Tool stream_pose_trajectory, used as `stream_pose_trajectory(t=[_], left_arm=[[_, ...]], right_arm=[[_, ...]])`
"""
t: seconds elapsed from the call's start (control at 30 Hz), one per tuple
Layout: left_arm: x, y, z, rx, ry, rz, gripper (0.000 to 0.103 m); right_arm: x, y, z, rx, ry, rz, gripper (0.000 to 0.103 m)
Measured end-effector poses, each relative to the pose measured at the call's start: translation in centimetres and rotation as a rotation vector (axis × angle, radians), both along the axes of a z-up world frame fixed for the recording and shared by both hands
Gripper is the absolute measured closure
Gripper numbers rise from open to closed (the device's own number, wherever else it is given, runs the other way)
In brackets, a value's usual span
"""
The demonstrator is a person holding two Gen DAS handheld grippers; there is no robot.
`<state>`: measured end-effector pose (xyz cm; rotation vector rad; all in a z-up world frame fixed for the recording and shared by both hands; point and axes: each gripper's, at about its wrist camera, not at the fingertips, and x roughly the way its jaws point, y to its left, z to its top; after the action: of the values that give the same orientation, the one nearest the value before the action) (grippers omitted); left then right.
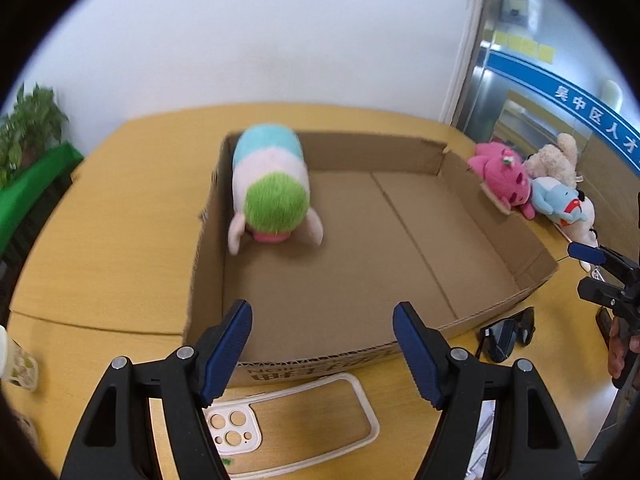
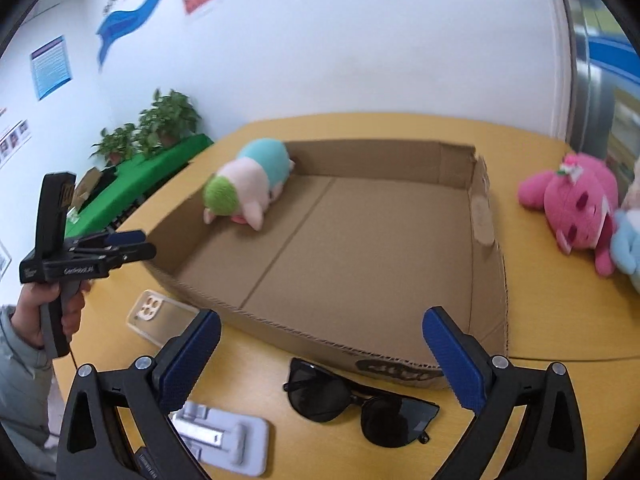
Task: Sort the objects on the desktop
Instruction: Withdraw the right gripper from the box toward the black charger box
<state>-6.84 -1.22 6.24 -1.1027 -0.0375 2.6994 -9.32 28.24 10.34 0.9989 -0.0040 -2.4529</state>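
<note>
While one plush toy [image 1: 272, 192] already lies in the far left corner of the cardboard box [image 1: 500, 216], the sorting looks to be between picks. The left gripper [image 1: 322, 344] hangs over the box's near wall, jaws apart and empty, with the phone case [image 1: 296, 420] just below it. The right gripper [image 2: 320, 356], also apart and empty, points at the sunglasses [image 2: 360, 404] near the box front. Probably the next move is lowering onto the sunglasses; the pink plush [image 2: 572, 204] waits right of the box.

You are in an office: a yellow wooden desk [image 2: 540, 332], white walls with printed notices [image 2: 51, 66] and a blue banner [image 1: 560, 92], potted plants [image 2: 160, 120] at the far left.
</note>
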Motion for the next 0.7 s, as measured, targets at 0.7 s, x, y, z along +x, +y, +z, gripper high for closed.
stream_pose_trajectory(t=[0.7], left_arm=[[12.5,6.0,-5.4,0.236,-0.299,-0.353,0.025]], right_arm=[[14.4,-2.5,-6.7,-0.026,-0.289,0.542,0.001]])
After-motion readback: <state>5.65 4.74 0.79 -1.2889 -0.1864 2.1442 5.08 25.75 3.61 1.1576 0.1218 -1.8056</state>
